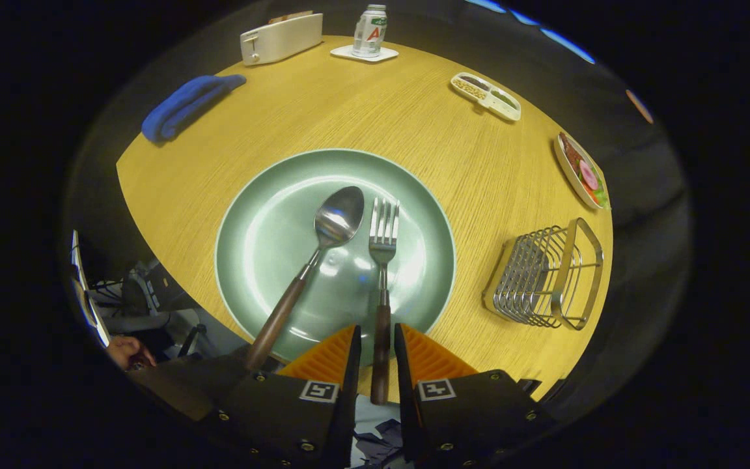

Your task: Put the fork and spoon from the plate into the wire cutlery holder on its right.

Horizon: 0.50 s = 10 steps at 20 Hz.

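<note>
I have the gripper (375, 345) over the near rim of the plate (271, 221). The fork (382, 286) handle lies between the jaws, but I cannot tell if they press on it. The spoon (313, 260) lies left of the jaws, also on the plate. The holder (547, 273) stands ahead to the right, on the table (375, 111).

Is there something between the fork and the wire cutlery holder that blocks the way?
Nothing visible does. The fork lies on the plate, its handle between the tool's open fingers; only bare table separates the plate from the wire cutlery holder.
</note>
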{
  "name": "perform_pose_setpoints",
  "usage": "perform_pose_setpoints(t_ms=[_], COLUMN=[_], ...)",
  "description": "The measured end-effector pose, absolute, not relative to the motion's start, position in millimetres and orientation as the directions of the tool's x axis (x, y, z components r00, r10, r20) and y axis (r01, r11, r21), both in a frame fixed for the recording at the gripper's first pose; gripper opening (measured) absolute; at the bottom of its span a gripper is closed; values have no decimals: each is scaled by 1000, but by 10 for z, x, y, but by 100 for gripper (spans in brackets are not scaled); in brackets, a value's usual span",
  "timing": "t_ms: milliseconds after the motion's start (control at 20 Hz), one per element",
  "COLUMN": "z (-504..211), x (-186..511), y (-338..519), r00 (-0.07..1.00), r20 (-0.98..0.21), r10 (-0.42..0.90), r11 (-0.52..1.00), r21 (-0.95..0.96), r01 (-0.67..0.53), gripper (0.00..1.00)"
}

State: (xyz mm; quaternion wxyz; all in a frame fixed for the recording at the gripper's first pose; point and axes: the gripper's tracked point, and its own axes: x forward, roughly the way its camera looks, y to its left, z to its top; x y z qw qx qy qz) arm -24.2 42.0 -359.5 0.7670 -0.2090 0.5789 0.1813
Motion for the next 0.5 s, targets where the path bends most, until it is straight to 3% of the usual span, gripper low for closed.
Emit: perform_pose_setpoints(t_ms=[300, 400, 500], z=[-3652, -3831, -3671], x=[-279, -301, -287], y=[388, 368, 390], r00=[133, 67, 38], r20=[-991, -997, -997], r10=[-9, 33, 62], r11=[839, 839, 835], r21=[-80, -9, 31], r01=[-539, -544, -549], gripper=[24, 8, 9])
